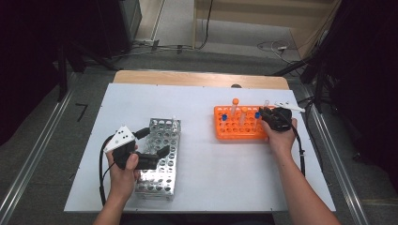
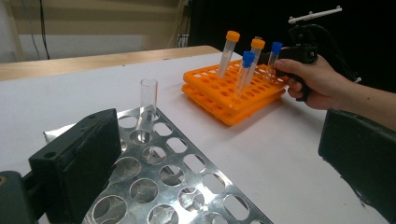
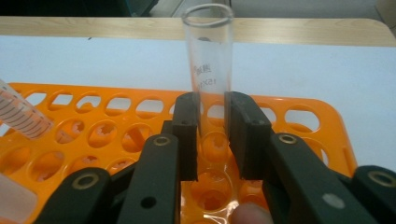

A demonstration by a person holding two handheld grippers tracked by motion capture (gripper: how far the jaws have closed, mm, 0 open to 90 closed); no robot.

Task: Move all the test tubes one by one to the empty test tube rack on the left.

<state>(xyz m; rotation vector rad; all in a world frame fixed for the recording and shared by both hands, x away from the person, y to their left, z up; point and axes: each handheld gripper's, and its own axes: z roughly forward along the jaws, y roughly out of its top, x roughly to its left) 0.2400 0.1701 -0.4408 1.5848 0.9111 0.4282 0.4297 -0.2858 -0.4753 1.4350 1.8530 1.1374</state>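
Observation:
My right gripper (image 3: 211, 105) is shut on a clear, uncapped glass tube (image 3: 208, 56), which stands upright over the holes of the orange rack (image 3: 299, 112). In the high view this gripper (image 1: 268, 116) is at the right end of the orange rack (image 1: 234, 135), where two orange-capped tubes (image 1: 235, 104) and two blue-capped tubes (image 1: 224, 117) stand. My left gripper (image 1: 155, 142) hovers open over the metal rack (image 1: 159, 185), jaws wide apart with nothing between them. One clear uncapped tube (image 2: 148, 100) stands at the far end of the metal rack (image 2: 187, 163).
Both racks rest on a white sheet (image 1: 206, 173) that covers the table, with a wooden edge (image 1: 197, 78) at the far side. Cables (image 1: 277, 47) lie on the floor beyond it. Dark stands (image 1: 324, 70) rise to the right of the table.

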